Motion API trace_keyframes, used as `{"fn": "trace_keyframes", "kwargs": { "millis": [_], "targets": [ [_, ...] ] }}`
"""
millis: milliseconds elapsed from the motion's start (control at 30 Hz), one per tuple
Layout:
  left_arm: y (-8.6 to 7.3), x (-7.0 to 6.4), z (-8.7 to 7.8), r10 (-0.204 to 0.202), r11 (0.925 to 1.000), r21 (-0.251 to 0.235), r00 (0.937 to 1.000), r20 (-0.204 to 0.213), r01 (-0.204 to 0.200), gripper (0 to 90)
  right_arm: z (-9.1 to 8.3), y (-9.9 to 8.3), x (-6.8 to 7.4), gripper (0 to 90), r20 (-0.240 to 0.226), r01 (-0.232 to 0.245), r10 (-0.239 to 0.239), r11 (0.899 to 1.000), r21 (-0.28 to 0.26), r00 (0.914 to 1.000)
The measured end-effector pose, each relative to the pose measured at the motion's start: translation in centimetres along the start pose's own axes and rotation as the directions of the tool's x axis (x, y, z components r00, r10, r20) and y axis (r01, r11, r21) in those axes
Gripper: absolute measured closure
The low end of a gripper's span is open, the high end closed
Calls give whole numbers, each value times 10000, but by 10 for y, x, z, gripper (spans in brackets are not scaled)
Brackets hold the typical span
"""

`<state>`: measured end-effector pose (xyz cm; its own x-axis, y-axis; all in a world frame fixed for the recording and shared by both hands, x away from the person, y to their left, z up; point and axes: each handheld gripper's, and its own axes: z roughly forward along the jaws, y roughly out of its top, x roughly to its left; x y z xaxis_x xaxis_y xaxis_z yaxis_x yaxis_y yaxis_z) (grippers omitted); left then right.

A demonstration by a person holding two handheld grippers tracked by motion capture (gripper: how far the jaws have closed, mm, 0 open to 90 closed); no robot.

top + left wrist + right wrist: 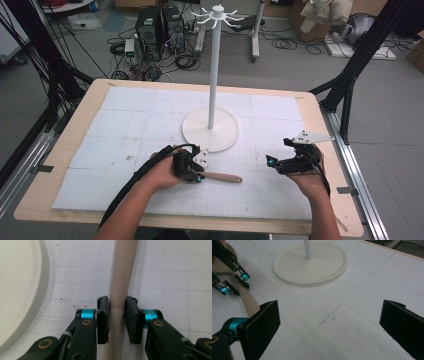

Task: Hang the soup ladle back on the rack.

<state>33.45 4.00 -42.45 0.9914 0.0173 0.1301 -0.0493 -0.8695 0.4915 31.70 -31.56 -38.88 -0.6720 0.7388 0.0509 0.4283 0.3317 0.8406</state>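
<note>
Gridded white foam board (150, 125) carries a wooden handle (222, 177) lying near the white hook stand (214, 75); with the left gripper (117, 315) narrowly straddling it, pinch squarely before lifting, while the right gripper (329, 322) waits wide apart nearby.

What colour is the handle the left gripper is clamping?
Pale tan wooden handle, plain and unpatterned, clearest in the left gripper view.

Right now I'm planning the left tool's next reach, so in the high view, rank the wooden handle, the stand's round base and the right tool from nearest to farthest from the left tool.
1. Wooden handle: between the left tool's jaws, lying rightward.
2. Stand's round base: just beyond, up and right.
3. Right tool: farthest, at the table's right side.
</note>
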Motion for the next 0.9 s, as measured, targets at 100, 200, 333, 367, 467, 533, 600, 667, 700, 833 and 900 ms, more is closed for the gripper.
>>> {"fn": "trace_keyframes", "kwargs": {
  "millis": [100,200,333,367,467,533,600,667,700,833,900],
  "targets": [
    [1,-1,0,-214,9997,103,9998,3,214,771,0,0,1,22,-2,-4,4,10000,15,10000],
    [0,-1,-1,-218,9996,151,9998,-37,219,773,-1,0,1,22,26,13,-13,10000,-42,10000],
    [-1,-1,-3,-398,9992,103,9992,39,397,773,-2,0,1,22,50,-2,2,10000,-50,10000],
    [-3,0,-8,-447,9990,-62,9990,-21,447,773,-2,0,1,22,61,-16,16,10000,-45,10000],
    [-7,2,-21,-548,9960,-705,9985,-59,542,774,-3,-1,0,22,44,-14,15,10000,-94,10000],
    [-12,4,-36,-767,9891,-1275,9968,-226,732,774,-3,-1,0,22,82,-1,3,9999,-167,10000],
    [-19,6,-52,-1001,9760,-1975,9944,-332,917,773,-3,-2,1,22,88,-45,46,9999,-143,10000],
    [-25,7,-68,-1156,9627,-2516,9921,-489,997,773,-3,-1,1,22,71,2,-1,9999,-151,10000],
    [-31,8,-78,-1312,9496,-2943,9895,-606,1079,773,-3,-1,1,22,69,-3,5,9999,-164,10000],
    [-49,10,-107,-1895,8960,-4230,9779,-884,1354,772,-2,-1,2,22,75,14,-12,9998,-203,10000],
    [-58,9,-119,-2230,8606,-4878,9694,-1027,1463,772,-2,0,3,22,57,39,-37,9998,-192,10000]
  ]
}}
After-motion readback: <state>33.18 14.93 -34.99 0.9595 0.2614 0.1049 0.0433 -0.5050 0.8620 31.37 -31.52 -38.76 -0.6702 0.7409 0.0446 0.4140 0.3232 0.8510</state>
